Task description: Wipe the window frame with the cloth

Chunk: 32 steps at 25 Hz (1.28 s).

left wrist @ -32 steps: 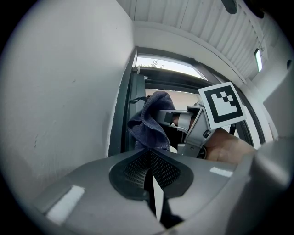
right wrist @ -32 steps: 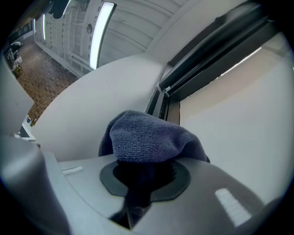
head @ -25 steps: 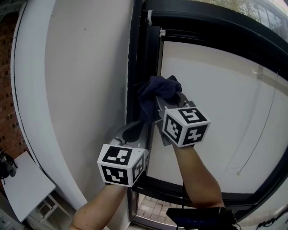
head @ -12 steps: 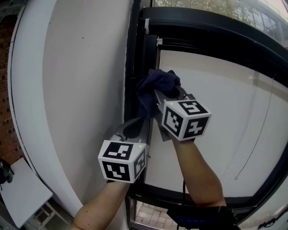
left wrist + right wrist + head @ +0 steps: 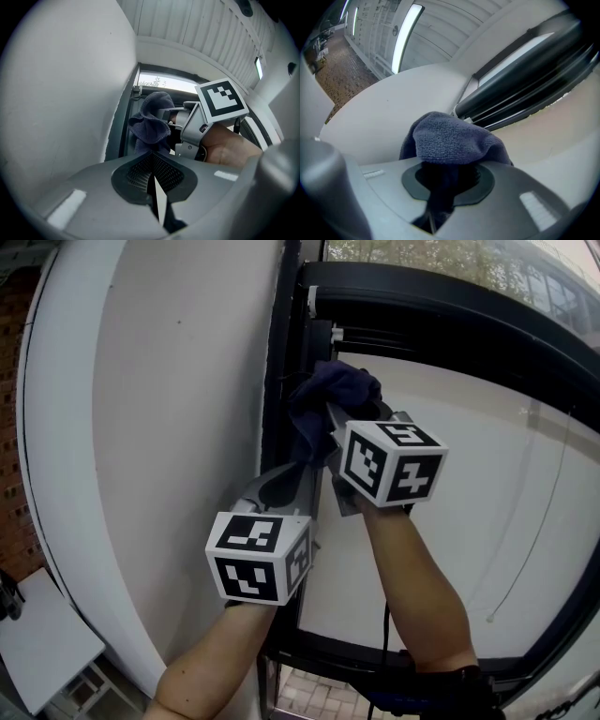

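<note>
Two tools, one job: your right tool (image 5: 339, 427) clamps the bunched cloth (image 5: 335, 390) to rub the window frame (image 5: 280, 352), while your left tool (image 5: 298, 486) sits closed just below.

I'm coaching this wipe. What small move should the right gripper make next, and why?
Probably slide upward: the right gripper is shut on the cloth, which seems pressed to the window frame upright, just below its top corner.

An outdoor spot beside a building is shown: a black window frame (image 5: 281, 362) is seen just ahead of the left tongs (image 5: 302, 470), a white wall (image 5: 169, 427) left of them, brick paving (image 5: 314, 690) below.
</note>
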Available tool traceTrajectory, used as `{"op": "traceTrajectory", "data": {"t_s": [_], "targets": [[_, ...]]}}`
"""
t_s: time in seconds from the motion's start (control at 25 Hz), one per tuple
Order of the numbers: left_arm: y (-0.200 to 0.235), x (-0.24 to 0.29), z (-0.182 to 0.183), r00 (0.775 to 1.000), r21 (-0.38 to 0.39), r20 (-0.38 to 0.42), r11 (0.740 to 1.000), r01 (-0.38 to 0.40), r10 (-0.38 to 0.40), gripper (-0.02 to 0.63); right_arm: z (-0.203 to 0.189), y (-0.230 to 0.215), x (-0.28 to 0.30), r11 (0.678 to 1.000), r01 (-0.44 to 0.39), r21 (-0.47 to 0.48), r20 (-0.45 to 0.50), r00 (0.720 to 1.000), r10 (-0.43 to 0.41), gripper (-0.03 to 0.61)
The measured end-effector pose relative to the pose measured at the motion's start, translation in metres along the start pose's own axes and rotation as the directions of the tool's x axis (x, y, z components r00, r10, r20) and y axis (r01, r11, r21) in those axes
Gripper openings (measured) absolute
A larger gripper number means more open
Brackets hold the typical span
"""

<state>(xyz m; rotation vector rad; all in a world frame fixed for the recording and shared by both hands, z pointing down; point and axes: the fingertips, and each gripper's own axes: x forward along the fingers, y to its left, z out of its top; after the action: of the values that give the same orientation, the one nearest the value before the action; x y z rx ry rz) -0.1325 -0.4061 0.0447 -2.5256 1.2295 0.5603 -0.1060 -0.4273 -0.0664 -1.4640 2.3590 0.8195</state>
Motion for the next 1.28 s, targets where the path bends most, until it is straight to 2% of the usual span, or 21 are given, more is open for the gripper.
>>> {"op": "traceTrajectory", "data": {"t_s": [0.84,1.28], "targets": [[-0.001,0.019,0.039,0.999,0.017,0.049,1.0,0.012,-0.013,-0.006,0.055,-0.02,0.032,0.993,0.116,-0.03,0.001,0.993,-0.116,0.055],[0.0,0.021,0.028,0.999,0.014,0.031,1.0,0.02,-0.02,-0.006,0.064,-0.022,0.036,0.992,0.122,-0.02,0.018,0.992,-0.122,0.054]]}}
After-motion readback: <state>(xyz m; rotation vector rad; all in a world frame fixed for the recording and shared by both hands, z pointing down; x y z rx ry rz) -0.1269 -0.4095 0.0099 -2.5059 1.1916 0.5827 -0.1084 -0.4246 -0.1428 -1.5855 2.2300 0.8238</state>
